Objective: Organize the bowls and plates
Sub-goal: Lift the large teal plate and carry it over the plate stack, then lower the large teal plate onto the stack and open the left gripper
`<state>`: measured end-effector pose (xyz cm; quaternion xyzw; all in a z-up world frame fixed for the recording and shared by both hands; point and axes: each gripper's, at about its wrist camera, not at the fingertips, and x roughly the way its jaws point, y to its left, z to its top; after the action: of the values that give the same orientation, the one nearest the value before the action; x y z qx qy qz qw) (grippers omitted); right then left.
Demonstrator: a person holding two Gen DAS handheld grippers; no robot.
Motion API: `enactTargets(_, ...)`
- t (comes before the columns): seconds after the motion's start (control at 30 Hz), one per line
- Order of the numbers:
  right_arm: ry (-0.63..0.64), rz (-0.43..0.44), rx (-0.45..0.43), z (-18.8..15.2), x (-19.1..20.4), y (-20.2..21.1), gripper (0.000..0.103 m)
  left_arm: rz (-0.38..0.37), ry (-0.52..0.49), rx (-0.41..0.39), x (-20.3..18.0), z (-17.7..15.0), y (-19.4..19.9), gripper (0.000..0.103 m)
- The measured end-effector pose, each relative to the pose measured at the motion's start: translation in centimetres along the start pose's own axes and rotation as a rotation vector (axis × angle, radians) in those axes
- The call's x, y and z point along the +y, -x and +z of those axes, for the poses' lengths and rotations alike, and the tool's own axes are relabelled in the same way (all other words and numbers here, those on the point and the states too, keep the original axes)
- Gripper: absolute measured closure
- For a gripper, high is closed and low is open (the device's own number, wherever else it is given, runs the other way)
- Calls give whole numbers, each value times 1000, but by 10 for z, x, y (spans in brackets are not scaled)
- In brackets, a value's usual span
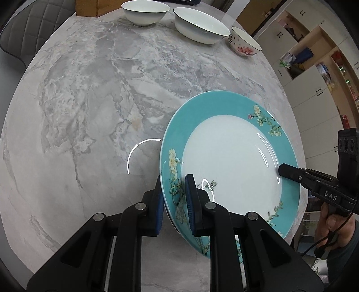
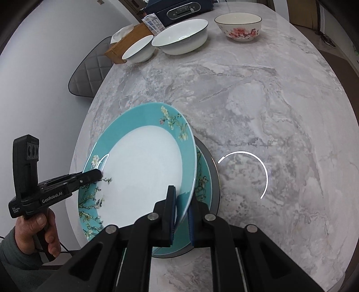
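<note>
Teal-rimmed plate [image 1: 228,161] with white centre and blossom print: held tilted above the marble tabletop [image 1: 94,107], near its edge, gripped from two opposite sides of the rim. Left tongs [image 1: 174,202] clenched on the rim, blue pads either side of the teal band. Right tongs [image 2: 181,206] clenched on the opposite rim; in the left wrist view their black tips meet the plate at its far right edge.

Below the lifted plate, right wrist view: a second teal plate [image 2: 203,179] of the same pattern lies on a dark grey plate [image 2: 215,177], both flat on the tabletop. Whether the lifted plate touches them cannot be told.

Far side of the tabletop: small white bowl [image 1: 145,12], large white bowl [image 1: 200,27] just beside it, floral bowl [image 1: 244,42] with pink blossoms further right. Wooden box [image 2: 125,42] behind the small bowl.

A hand [image 2: 39,233] grips the left tool's handle.
</note>
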<state>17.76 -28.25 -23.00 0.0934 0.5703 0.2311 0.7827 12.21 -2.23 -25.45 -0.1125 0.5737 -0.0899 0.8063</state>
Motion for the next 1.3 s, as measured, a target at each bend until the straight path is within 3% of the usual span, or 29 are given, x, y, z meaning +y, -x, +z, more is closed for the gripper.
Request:
enactTargets(0.57,96,-134,-17,-17,5,-16,86,50,-37,28,-3,-8,-19,86)
enactTargets(0.8,213,-298,20,-18,28,-24,69,49,-36,42,-4,-7,-21,80)
enactTargets(0.93,227,-331,13,-19,32,-24,64,47,-40,40,-7,-7,-20,55)
enactTargets(0.97,227,-332,12,-18,32,-24,60,45,-37,42,-6,-7,-20,54)
enactTargets(1.03,215,-331,3,-17,32,-22,43,38,-27,44,-5,-6,-18,49)
enactTargets(1.2,170,-315,-39,-13,29,-10,27,41,-4,26,6,-6,-3,35)
enactTargets(1.23,159,-312,-52,-13,29,-7,17,39,3,22,10,-6,2,29)
enactTargets(1.3,134,-303,-88,-13,27,4,0,38,19,41,16,-6,9,0)
